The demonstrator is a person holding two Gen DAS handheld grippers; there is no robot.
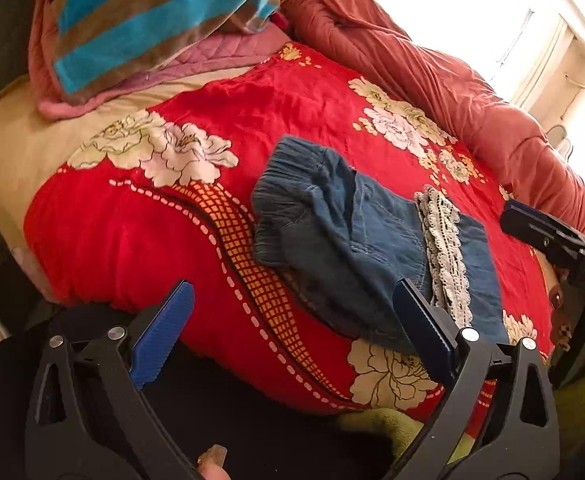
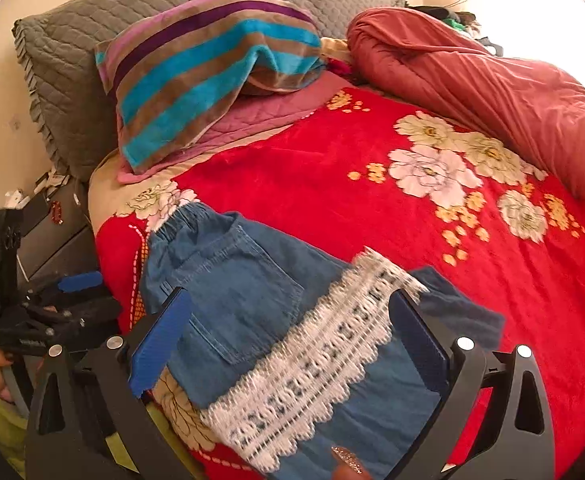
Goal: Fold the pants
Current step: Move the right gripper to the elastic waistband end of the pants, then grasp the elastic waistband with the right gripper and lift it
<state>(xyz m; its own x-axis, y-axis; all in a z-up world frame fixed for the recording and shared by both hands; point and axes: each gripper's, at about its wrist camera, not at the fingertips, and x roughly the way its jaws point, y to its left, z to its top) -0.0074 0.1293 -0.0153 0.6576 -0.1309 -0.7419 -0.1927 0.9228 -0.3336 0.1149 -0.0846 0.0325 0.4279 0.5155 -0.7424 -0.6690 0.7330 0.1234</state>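
Observation:
Blue denim pants (image 1: 356, 236) (image 2: 244, 280) with an elastic waistband and a white lace hem band (image 1: 446, 252) (image 2: 320, 356) lie folded on the red flowered blanket (image 1: 292, 112) (image 2: 312, 184). My left gripper (image 1: 292, 300) hangs open above the blanket's near edge, just short of the pants, with nothing between its blue pads. My right gripper (image 2: 288, 316) stands open over the lace band, holding nothing. In the left wrist view the right gripper's black body (image 1: 552, 240) shows at the right. The left gripper's body (image 2: 44, 312) shows at the left of the right wrist view.
A striped blue and brown pillow (image 2: 212, 64) lies on a pink quilt at the head of the bed, with a grey quilted headboard (image 2: 76, 48) behind. A rolled rust-red duvet (image 2: 492, 80) runs along the far side. A dark nightstand (image 2: 52, 232) stands at the left.

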